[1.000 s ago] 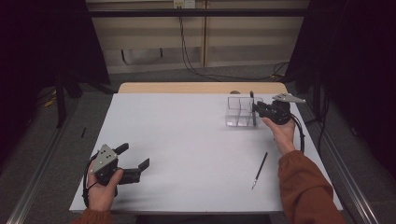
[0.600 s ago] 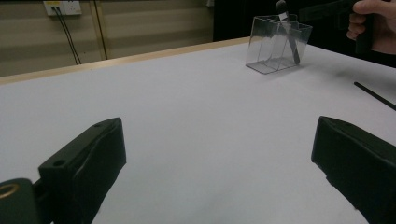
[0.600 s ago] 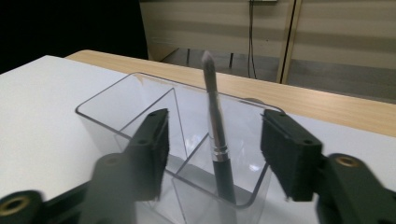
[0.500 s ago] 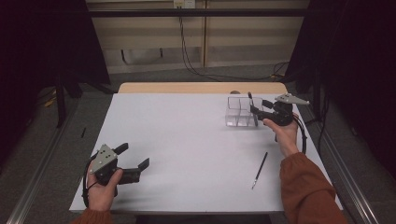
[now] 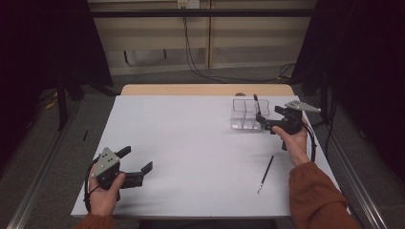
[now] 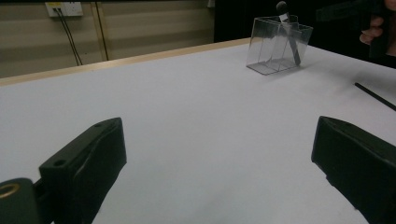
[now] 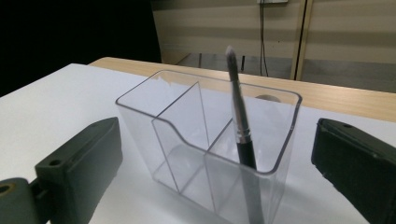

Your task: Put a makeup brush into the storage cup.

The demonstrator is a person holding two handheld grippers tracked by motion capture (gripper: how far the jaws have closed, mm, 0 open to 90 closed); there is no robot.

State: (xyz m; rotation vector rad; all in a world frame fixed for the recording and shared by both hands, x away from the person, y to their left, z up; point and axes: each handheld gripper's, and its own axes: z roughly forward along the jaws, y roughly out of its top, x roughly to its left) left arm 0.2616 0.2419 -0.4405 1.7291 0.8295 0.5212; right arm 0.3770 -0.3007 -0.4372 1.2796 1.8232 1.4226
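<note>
Backing away from the clear organizer (image 7: pixel 205 140), right gripper (image 5: pixel 277 121) is standing released; one brush (image 7: pixel 240 126) is leaning inside, just ahead. Second brush (image 5: pixel 265 173) is lying behind it, remaining. Left gripper (image 5: pixel 138 168) is idling released.

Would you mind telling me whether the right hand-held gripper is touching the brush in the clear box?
Apart: the right gripper view shows the brush standing free between open jaws.

White table (image 5: pixel 191 143), clear organiser (image 7: pixel 205 135), black brush (image 7: pixel 240 126), rust-orange sleeve (image 5: pixel 317 200)
</note>
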